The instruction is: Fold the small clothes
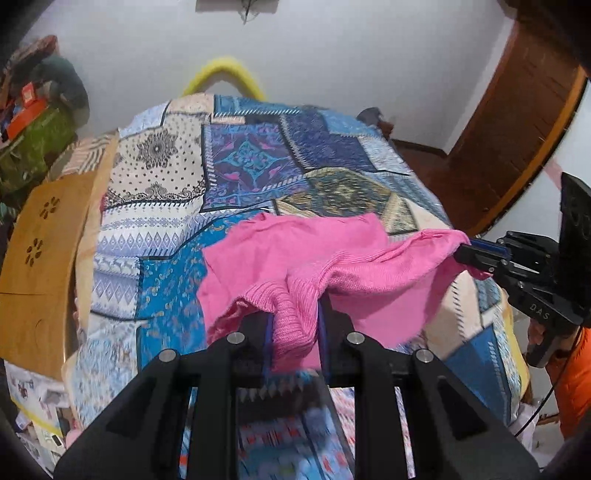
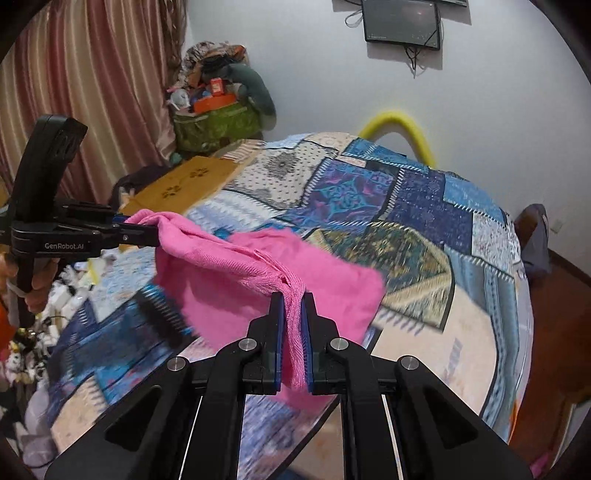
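Note:
A pink knitted garment [image 1: 303, 254] hangs in the air over the patchwork bedspread [image 1: 177, 192], stretched between both grippers. My left gripper [image 1: 295, 317] is shut on a ribbed edge of it. My right gripper [image 2: 293, 306] is shut on the other edge; it also shows at the right of the left wrist view [image 1: 467, 251]. In the right wrist view the pink garment [image 2: 229, 273] spans from my right gripper to the left gripper [image 2: 147, 230]. The lower part of the cloth drapes toward the bedspread [image 2: 406, 206].
A wooden board [image 1: 40, 236] lies at the bed's left edge. A green basket of clutter [image 2: 218, 122] stands by the curtain [image 2: 85, 96]. A yellow foam arch [image 2: 402, 129] is behind the bed. A wooden door [image 1: 517, 122] is at right. A screen [image 2: 402, 24] hangs on the wall.

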The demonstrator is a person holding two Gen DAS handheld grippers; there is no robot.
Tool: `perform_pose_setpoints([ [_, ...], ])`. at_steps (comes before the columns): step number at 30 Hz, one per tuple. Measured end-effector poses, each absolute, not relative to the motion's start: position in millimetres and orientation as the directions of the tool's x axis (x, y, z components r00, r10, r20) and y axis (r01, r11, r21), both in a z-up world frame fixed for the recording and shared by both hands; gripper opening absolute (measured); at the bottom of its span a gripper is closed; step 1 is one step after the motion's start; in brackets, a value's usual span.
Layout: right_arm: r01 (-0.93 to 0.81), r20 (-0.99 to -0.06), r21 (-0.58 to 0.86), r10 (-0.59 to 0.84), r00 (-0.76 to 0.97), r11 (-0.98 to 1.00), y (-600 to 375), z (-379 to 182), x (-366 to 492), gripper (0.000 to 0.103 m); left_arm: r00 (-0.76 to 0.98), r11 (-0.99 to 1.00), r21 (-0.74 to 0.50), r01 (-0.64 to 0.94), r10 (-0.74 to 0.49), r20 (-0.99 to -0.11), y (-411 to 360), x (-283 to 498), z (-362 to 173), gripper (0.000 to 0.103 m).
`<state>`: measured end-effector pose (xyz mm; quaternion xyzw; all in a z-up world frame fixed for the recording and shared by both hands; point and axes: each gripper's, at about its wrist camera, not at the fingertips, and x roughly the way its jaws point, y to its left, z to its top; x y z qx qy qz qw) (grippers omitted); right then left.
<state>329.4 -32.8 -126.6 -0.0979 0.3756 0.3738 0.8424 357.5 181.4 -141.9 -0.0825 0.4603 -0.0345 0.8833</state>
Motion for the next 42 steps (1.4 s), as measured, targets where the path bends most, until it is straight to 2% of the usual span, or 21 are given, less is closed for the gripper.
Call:
perform_pose_setpoints([
  [8, -0.680, -0.757, 0.094, 0.496, 0.426, 0.727, -4.9, -173.0, 405.5, 0.008, 0.519, 0.986, -0.162, -0.041, -0.117, -0.846, 208.8, 433.7, -202.0, 0.022],
  [13, -0.637, -0.769, 0.073, 0.451, 0.454, 0.767, -5.8, -195.2, 426.0, 0.009, 0.538, 0.983, -0.121, -0.134, -0.031, -0.843, 229.5, 450.3, -213.3, 0.026],
  [16, -0.619, -0.754, 0.073, 0.450, 0.479, 0.782, -13.8, -190.4, 423.1, 0.009, 0.540, 0.979, -0.140, -0.148, -0.038, -0.841, 236.7, 446.2, -211.9, 0.027],
  [17, -0.621, -0.746, 0.087, 0.463, 0.478, 0.779, -18.0, -185.9, 418.8, 0.014, 0.541, 0.980, -0.141, -0.142, -0.043, -0.840, 236.8, 441.4, -210.4, 0.032],
  [18, -0.623, -0.746, 0.094, 0.470, 0.473, 0.777, -17.1, -184.1, 418.4, 0.026, 0.541, 0.980, -0.142, -0.137, -0.047, -0.840, 236.5, 437.4, -209.6, 0.037],
  [20, -0.626, -0.737, 0.104, 0.482, 0.474, 0.773, -23.0, -176.7, 407.6, 0.043, 0.547, 0.978, -0.149, -0.145, -0.047, -0.836, 236.7, 428.5, -208.9, 0.061],
  [25, -0.623, -0.739, 0.116, 0.487, 0.467, 0.773, -34.4, -179.2, 386.7, 0.059, 0.525, 0.971, -0.162, -0.178, -0.045, -0.850, 240.7, 402.7, -221.0, 0.072],
  [28, -0.607, -0.765, 0.131, 0.469, 0.441, 0.784, -39.7, -193.6, 382.4, 0.060, 0.485, 0.955, -0.196, -0.220, -0.067, -0.872, 247.2, 398.1, -238.5, 0.072],
  [32, -0.557, -0.798, 0.218, 0.475, 0.371, 0.801, -49.5, -219.6, 385.8, 0.060, 0.469, 0.917, -0.316, -0.243, -0.174, -0.866, 251.3, 397.4, -258.0, 0.072],
  [38, -0.497, -0.774, 0.359, 0.549, 0.314, 0.790, -50.6, -238.3, 397.7, 0.060, 0.486, 0.892, -0.402, -0.208, -0.262, -0.834, 242.2, 414.5, -265.1, 0.072],
  [39, -0.490, -0.764, 0.380, 0.564, 0.312, 0.785, -50.0, -239.3, 400.1, 0.058, 0.491, 0.891, -0.406, -0.203, -0.267, -0.830, 240.2, 417.2, -265.6, 0.072],
  [40, -0.483, -0.755, 0.403, 0.581, 0.305, 0.777, -48.7, -240.9, 403.4, 0.055, 0.495, 0.890, -0.412, -0.195, -0.273, -0.825, 238.5, 419.9, -266.0, 0.065],
  [42, -0.470, -0.740, 0.437, 0.603, 0.298, 0.767, -46.1, -243.5, 406.2, 0.043, 0.506, 0.886, -0.426, -0.185, -0.286, -0.814, 235.2, 424.7, -265.0, 0.046],
])
